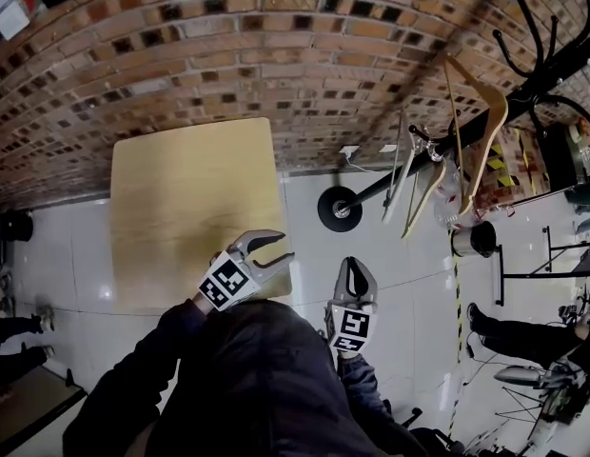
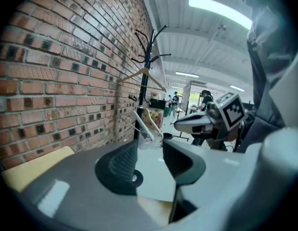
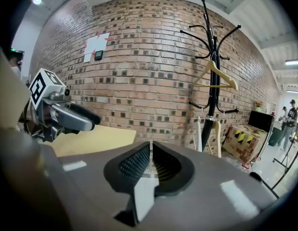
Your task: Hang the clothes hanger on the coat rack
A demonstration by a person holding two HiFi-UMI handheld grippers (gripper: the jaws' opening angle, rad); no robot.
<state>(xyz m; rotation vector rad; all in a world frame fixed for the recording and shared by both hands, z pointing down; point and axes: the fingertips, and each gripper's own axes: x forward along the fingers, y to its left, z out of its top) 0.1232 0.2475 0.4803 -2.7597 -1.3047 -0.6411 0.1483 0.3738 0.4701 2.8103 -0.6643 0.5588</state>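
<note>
Left tongs [image 1: 284, 247]: released, pads standing apart, with only floor and the tabletop's edge seen through the gap in the left gripper view. Right tongs [image 1: 355, 265]: clenched, the pads meeting along their length in the right gripper view and pinching nothing. You hold both close in front of your body, dark sleeves behind them, the left one over the near edge of the pale wooden tabletop [image 1: 181, 188] and the right one just beside it over the white tiled floor [image 1: 390, 284]. Each gripper shows in the other's view, marker cube at the back and tips pointing roughly toward the brick wall [image 1: 228, 55]. The clothes hanger [image 1: 495, 131], light wood, hangs by its hook from an arm partway up the black coat rack [image 1: 523, 91], below the top crown of hooks. The rack stands on a round base on the floor, close against the wall and to the right of the tabletop. The hanger is well apart from both tongs and neither touches it. Lower on the same pole hang more hangers [image 1: 421, 190], pale and bunched together; you cannot count them with certainty. Beyond the rack a cardboard box [image 3: 242, 141] with yellow and black striped tape sits on the floor.
</note>
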